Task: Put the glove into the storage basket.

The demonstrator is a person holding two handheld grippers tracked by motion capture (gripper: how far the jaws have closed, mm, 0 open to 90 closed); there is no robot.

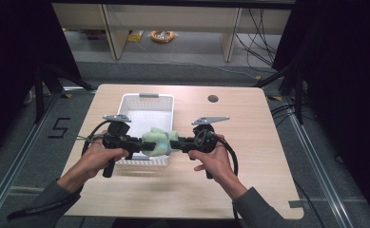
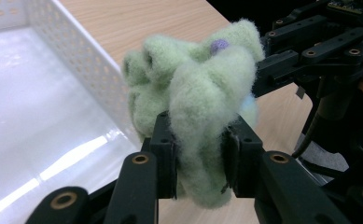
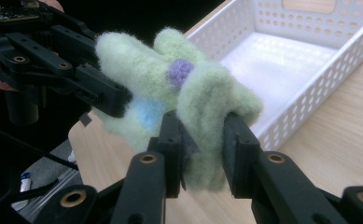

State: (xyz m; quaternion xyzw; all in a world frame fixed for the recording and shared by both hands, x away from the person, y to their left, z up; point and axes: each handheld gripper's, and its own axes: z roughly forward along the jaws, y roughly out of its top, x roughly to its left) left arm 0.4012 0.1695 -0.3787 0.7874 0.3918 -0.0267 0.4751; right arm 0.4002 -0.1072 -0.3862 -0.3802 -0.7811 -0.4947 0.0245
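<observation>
A fuzzy pale-green cloth (image 1: 158,141) hangs in the air between the two grippers, over the near rim of the white perforated basket (image 1: 147,101) that stands on the wooden table (image 1: 249,156). The left gripper (image 1: 140,146) pinches the cloth's left end between its black jaws, and the right gripper (image 1: 177,142) clamps the right end likewise. A small purple spot (image 3: 179,70) and a light-blue patch (image 3: 146,112) mark the cloth.
</observation>
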